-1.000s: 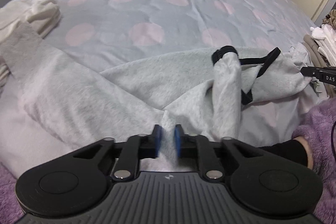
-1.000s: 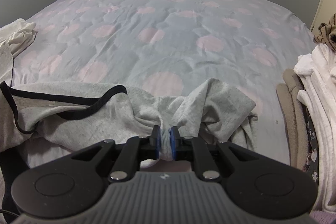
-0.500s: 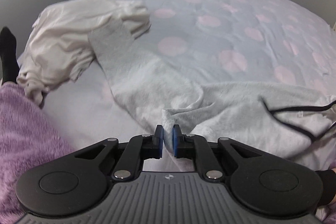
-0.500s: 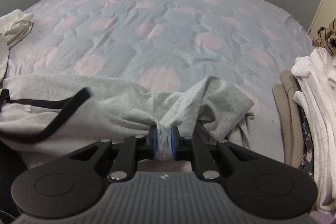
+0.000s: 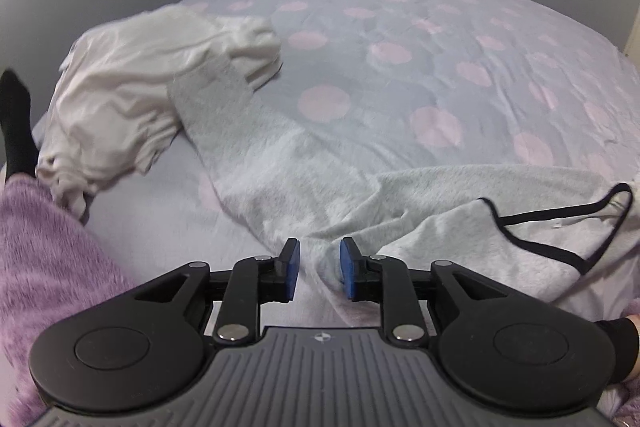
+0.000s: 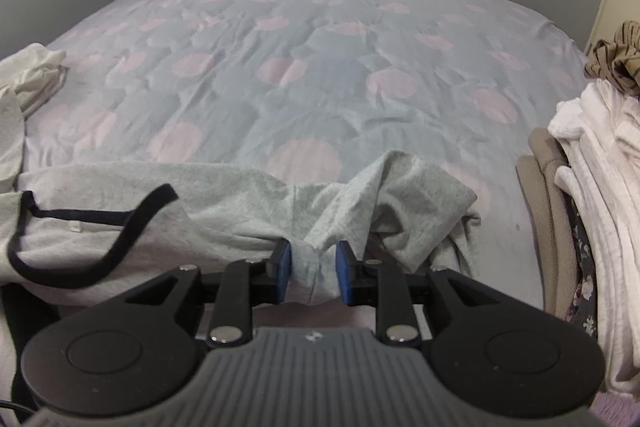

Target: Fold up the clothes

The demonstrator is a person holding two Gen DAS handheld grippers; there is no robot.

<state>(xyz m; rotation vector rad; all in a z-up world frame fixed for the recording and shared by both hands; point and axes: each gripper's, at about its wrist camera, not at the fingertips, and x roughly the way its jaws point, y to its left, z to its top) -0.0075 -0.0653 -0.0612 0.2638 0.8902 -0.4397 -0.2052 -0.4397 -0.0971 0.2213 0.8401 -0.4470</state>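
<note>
A light grey top with a black-trimmed neckline (image 5: 560,219) lies spread across the near edge of the bed. One sleeve (image 5: 216,99) reaches up and left onto a white pile. My left gripper (image 5: 320,269) sits low over the garment's near edge. Its jaws are opening, and a loose ridge of the grey top (image 5: 280,179) rests between the blue pads, unpinched. My right gripper (image 6: 310,269) is at the other end of the grey top (image 6: 224,211), beside a rumpled sleeve (image 6: 420,195). Its jaws are opening too, with slack fabric bunched between the pads.
The bed (image 5: 400,47) has a grey cover with pink dots. A crumpled white garment pile (image 5: 140,87) lies at the left. Stacked white and tan folded clothes (image 6: 592,187) stand at the right. A person's purple fleecy sleeve (image 5: 40,247) and black-socked foot (image 5: 16,115) are at the left edge.
Both grippers were pinched on the grey fabric and have now parted their jaws. The left gripper swung left along the garment's edge, then settled. The right gripper stayed put.
</note>
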